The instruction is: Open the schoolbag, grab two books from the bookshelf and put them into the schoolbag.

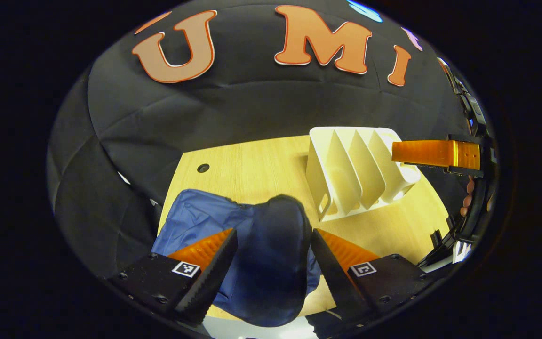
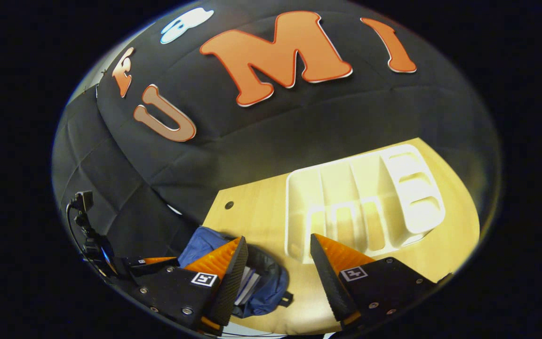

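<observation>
The blue schoolbag [image 1: 261,263] lies slumped on the wooden table [image 1: 252,169], below and between the fingers of my left gripper [image 1: 273,231], which is open and holds nothing. In the right gripper view the schoolbag [image 2: 271,282] has its mouth open, and pale book edges [image 2: 248,285] show inside. The white bookshelf [image 1: 355,169] stands to the right of the bag with bare slots. My right gripper [image 2: 278,238] hovers open above the table between the bag and the bookshelf [image 2: 365,197]. From the left gripper view, the right gripper [image 1: 398,153] hangs over the shelf's right end.
A hand [image 1: 466,197] holds the right gripper at the far right. The table has a small round hole [image 1: 203,167] near its back left corner. The black booth wall rises right behind the table. In the right gripper view, the left gripper [image 2: 158,260] sits low beside the bag.
</observation>
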`<state>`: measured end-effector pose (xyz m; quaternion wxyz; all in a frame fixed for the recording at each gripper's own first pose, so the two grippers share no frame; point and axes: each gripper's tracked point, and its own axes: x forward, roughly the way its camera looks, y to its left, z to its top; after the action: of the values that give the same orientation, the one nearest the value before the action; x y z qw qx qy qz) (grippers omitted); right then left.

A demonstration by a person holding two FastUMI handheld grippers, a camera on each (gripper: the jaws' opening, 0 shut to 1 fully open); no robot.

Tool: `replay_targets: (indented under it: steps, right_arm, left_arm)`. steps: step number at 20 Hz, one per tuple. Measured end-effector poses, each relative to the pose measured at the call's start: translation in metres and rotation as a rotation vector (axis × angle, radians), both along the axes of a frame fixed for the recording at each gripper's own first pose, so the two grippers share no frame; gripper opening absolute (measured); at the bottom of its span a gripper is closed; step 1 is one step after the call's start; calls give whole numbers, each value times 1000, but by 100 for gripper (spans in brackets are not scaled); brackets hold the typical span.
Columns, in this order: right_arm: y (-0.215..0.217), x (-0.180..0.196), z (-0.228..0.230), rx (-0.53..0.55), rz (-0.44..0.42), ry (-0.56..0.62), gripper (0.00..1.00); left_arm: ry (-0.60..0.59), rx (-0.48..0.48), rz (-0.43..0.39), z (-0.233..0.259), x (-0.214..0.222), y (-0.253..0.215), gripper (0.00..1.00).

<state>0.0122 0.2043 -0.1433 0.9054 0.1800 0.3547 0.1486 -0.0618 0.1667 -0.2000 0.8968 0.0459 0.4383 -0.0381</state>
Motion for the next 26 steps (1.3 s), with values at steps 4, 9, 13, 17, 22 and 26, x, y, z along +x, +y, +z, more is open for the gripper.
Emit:
replay_targets:
  steps: [4,9,13,17,22,26]
  right_arm:
    - [-42,11,10,-34,-59,-49,84]
    - [-90,27,46,-129,-121,-206,85]
    - [-113,37,95,-266,-136,-433,85]
    - [-130,33,134,-298,-174,-599,85]
    - [-153,37,152,-299,-245,-665,85]
    - [-155,28,148,-282,-264,-679,85]
  left_arm:
    - [-148,33,-45,42,24,-21,100]
    - [-351,-3,-26,92,57,-61,99]
    - [-522,18,-6,131,75,-91,99]
    - [-686,6,17,174,85,-119,98]
    - [-893,-34,55,212,84,-151,100]
    - [-969,-76,62,218,81,-168,100]
